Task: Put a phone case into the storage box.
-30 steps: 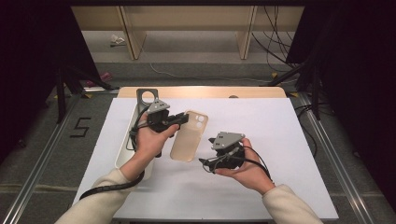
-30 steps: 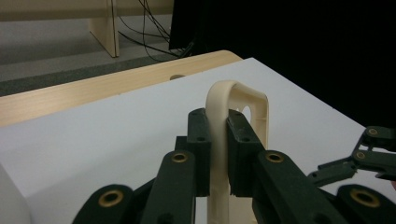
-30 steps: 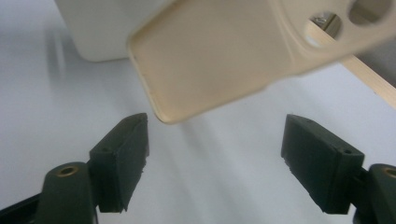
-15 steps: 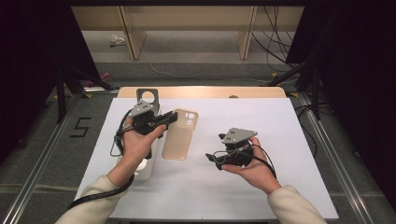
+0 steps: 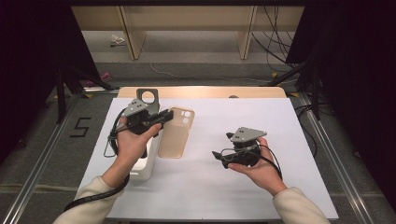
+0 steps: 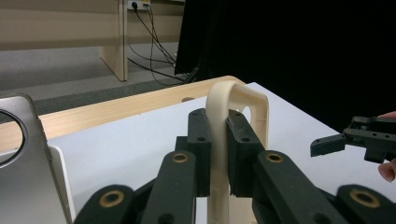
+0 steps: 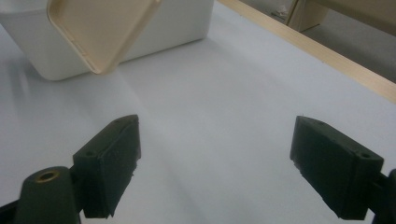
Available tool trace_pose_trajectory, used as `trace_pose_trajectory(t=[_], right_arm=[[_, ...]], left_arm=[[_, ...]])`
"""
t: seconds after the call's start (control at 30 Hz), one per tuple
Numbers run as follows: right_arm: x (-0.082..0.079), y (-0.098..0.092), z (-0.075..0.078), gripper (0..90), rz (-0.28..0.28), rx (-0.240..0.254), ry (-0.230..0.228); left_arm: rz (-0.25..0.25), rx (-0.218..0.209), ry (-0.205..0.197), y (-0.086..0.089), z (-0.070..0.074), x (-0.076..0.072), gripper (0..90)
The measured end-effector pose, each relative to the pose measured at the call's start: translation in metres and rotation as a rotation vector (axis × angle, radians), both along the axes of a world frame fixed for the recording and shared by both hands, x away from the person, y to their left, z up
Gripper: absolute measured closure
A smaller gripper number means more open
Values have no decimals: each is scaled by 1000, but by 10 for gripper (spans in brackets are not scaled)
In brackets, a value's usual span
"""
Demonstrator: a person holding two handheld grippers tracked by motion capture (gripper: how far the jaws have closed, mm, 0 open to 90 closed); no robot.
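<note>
Both grippers now stand apart. We have the left gripper clamped on the edge of the beige phone case, which sits pinched between its pads. We have just opened the right gripper wide; nothing lies between its fingers. The case has moved leftward, so the handover looks complete.

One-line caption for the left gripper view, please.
Left gripper shut on the beige phone case's edge; open right gripper beyond.
</note>
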State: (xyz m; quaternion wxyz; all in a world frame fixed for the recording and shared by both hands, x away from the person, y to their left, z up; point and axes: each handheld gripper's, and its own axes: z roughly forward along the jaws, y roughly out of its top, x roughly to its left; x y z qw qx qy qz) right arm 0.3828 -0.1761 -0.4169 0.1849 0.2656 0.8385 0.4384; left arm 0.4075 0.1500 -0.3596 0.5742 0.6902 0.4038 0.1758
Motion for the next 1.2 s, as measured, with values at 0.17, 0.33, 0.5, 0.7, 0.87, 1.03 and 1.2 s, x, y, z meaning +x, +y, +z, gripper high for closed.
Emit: trace_pose_trajectory(t=[0.17,0.33,0.5,0.7,0.87,1.03,1.2], right_arm=[[0,-4,0,171,-12,8,3],[0,-7,0,169,-24,15,4],[0,-11,-1,168,-37,19,4],[-1,-16,0,167,-50,24,4],[-1,-20,0,165,-60,27,4],[-2,-24,-1,165,-68,30,9],[-2,-27,0,164,-78,35,6]], left_arm=[[7,-4,-11,6,5,-1,814],[11,-13,-13,11,8,-1,815],[16,-12,-11,16,9,1,814],[24,-22,-17,22,12,1,815],[36,-28,-20,29,15,2,815],[45,-39,-26,35,18,3,815],[57,-41,-33,40,20,4,815]])
